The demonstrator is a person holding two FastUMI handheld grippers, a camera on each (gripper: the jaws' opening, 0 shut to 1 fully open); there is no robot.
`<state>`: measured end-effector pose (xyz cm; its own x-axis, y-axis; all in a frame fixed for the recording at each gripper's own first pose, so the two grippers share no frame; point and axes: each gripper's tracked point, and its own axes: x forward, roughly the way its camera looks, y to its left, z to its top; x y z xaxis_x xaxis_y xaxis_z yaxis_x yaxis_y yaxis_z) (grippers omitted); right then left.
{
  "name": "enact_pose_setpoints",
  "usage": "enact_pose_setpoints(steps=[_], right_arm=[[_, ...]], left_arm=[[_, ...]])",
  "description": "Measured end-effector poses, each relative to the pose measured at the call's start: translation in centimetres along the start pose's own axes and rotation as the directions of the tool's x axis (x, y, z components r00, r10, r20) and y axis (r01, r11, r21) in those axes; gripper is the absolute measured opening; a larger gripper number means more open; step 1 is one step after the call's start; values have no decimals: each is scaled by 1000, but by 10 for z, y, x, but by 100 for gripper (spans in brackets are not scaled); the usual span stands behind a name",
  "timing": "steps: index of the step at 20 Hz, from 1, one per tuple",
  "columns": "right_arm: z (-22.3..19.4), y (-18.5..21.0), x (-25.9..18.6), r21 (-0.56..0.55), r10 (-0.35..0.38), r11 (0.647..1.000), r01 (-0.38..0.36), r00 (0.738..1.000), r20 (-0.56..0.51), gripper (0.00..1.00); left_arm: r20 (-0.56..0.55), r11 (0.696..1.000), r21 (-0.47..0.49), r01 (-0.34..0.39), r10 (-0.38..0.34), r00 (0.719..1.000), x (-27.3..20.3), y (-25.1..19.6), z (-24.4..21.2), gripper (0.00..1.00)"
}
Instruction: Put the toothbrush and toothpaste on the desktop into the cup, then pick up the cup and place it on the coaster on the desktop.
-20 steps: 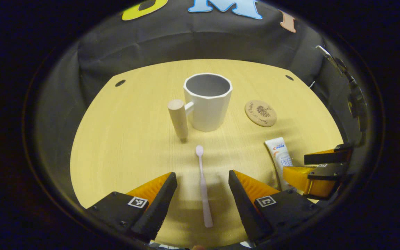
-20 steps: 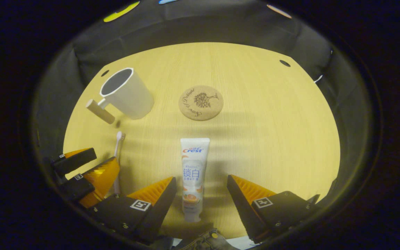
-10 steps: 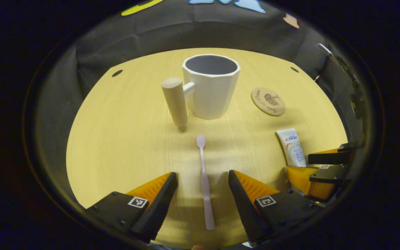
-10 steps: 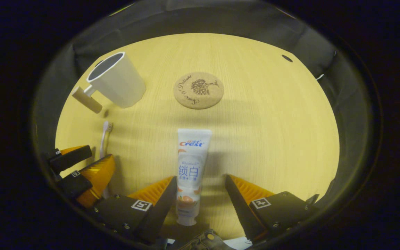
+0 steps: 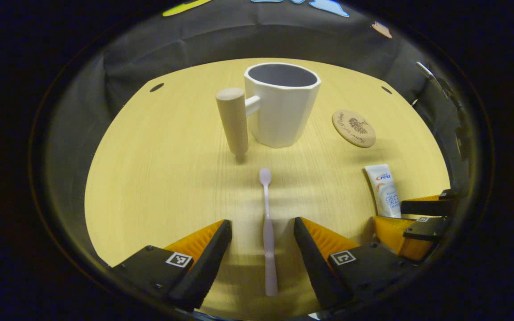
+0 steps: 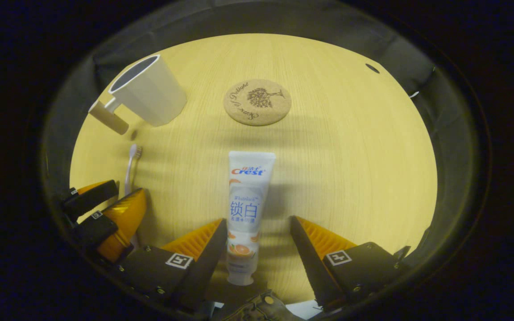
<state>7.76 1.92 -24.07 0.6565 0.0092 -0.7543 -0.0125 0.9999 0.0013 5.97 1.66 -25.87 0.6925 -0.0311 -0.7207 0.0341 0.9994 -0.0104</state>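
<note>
A: Where do the toothbrush (image 5: pixel 267 223) and toothpaste tube (image 6: pixel 246 214) lie?

B: Both flat on the wooden desktop (image 5: pixel 159 169). The toothbrush handle lies between the spread fingers of the left gripper (image 5: pixel 262 243), head toward the cup. The tube lies between the spread fingers of the right gripper (image 6: pixel 257 243), cap end nearest the camera.

A: Is either one gripped?

B: No; both grippers stand wide open, holding nothing.

A: And beyond them?

B: The white cup (image 5: pixel 283 104), with a wooden peg handle (image 5: pixel 234 120), stands upright just past the brush head. The round cork coaster (image 6: pixel 257 101) lies beside it, apart from it.
</note>
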Motion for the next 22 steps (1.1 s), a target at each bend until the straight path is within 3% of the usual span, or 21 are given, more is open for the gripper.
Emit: enact_pose_setpoints(steps=[1, 2, 3, 5, 6, 7, 9, 10, 11, 13, 14, 16, 18, 19, 22], right_arm=[[0, 0, -1, 0, -1, 1000, 1, 1000, -4, 93], [2, -1, 2, 6, -1, 1000, 1, 1000, -2, 93], [2, -1, 0, 5, 0, 1000, 0, 1000, -4, 78], [-2, -3, -4, -4, 3, 1000, -4, 999, -32, 76], [-2, -2, 3, 5, -2, 1000, 2, 1000, -30, 62], [-2, -2, -1, -11, 0, 1000, -1, 999, -36, 48], [-2, -3, 2, -18, -1, 1000, 1, 999, -41, 46], [-1, -2, -2, -12, -3, 1000, 2, 999, -38, 32], [-2, -2, -1, -14, 0, 1000, 0, 999, -42, 32], [1, -3, -2, 4, -3, 1000, 3, 1000, -14, 32], [0, -2, -3, 23, 10, 1000, -10, 999, -36, 18], [0, -3, -3, 34, 26, 999, -25, 999, -21, 17], [0, -3, -2, 41, 34, 999, -33, 999, -30, 18], [0, -3, -2, 46, 35, 998, -34, 999, -25, 18], [1, -4, -2, 39, 32, 999, -31, 999, -17, 18]], left_arm=[[1, 1000, -3, -4, 4, 1000, 0, 1, 0, 100], [5, 1000, -9, -8, 8, 1000, 2, 0, 2, 96], [9, 1000, -9, -8, 8, 1000, 2, 2, 3, 100], [9, 1000, -4, -8, 8, 1000, 2, 0, 4, 82], [6, 1000, -6, -8, 8, 1000, 3, -1, 5, 72], [18, 1000, -1, -11, 11, 1000, 4, 1, 5, 80], [19, 1000, -2, -11, 11, 1000, 0, 1, 7, 43], [13, 1000, 5, -12, 12, 1000, 1, 1, 6, 38], [16, 1000, 12, -13, 13, 1000, 2, 1, 8, 44], [17, 1000, -1, -24, 24, 1000, 3, 2, 8, 12], [14, 1000, 7, -23, 23, 1000, 5, 2, 9, 13], [11, 1000, 3, -27, 26, 1000, 2, 1, 9, 7], [19, 1000, 5, -24, 24, 1000, 2, 1, 8, 13], [22, 1000, 6, -19, 19, 1000, 2, 1, 9, 7], [53, 999, -24, 24, -23, 998, -4, -5, 10, 7]])
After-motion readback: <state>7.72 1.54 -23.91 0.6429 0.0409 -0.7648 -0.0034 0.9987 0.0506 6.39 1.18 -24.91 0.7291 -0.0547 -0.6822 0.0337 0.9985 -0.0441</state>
